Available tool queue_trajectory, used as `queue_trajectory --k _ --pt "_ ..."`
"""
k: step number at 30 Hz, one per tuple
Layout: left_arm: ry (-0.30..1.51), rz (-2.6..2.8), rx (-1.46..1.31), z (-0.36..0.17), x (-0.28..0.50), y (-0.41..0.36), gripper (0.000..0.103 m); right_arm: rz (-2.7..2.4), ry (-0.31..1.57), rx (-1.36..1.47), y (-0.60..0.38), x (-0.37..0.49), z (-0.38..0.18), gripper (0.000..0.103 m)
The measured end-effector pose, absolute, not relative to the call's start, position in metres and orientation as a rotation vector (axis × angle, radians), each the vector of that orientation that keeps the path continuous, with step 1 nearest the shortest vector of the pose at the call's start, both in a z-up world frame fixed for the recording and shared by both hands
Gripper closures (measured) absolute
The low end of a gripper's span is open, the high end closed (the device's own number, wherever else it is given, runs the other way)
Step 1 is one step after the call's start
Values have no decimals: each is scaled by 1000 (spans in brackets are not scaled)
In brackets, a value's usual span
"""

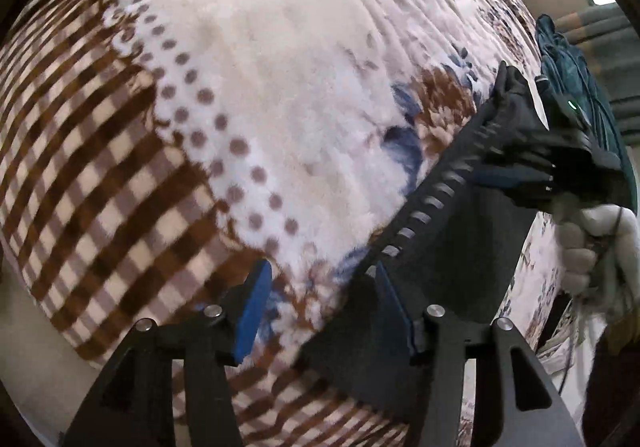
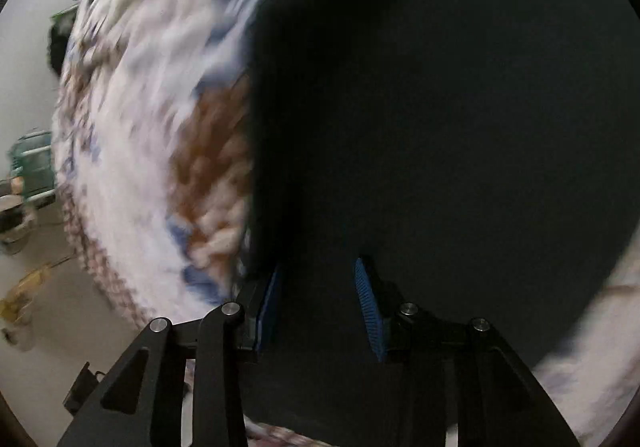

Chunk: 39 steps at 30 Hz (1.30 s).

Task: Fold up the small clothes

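Nearest to you in the left wrist view are the left tongs: their blue pads stand apart, with only the blanket showing between them, and the dark garment lies just beside the right-hand pad. I cannot tell if that pad touches the cloth. The garment, black or very dark, rests on the patterned fleece blanket, on the side of the brown and blue flower print. Its ribbed edge runs up from the left tongs toward the right tongs, which reach over its far corner, held by a gloved hand.

In the right wrist view the right tongs are also parted, and the garment fills the view behind them; the pads do not seem to press on it.

I judge that you are between two folds, with nothing gripped. For the next move, take two corners of the same edge, close both tongs firmly on the cloth, and carry that edge over evenly.
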State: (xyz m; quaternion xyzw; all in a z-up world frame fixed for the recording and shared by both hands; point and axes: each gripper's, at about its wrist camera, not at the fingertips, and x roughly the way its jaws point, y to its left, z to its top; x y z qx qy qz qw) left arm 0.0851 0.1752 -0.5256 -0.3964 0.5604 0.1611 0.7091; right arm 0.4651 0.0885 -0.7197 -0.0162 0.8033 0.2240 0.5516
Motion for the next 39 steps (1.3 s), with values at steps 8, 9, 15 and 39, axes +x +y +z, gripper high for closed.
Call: queue_trajectory --k 8,9,15,39 --pt "1297 263 -804 -535 102 144 51 477 1710 86 44 456 -666 61" --pt "1309 251 -785 -537 103 140 51 423 1711 106 14 449 -660 61" --pt "1301 242 -728 -551 103 119 97 193 1874 254 -114 368 -682 61" --pt "1360 -126 -819 -560 112 148 46 198 1764 478 -155 259 -677 45"
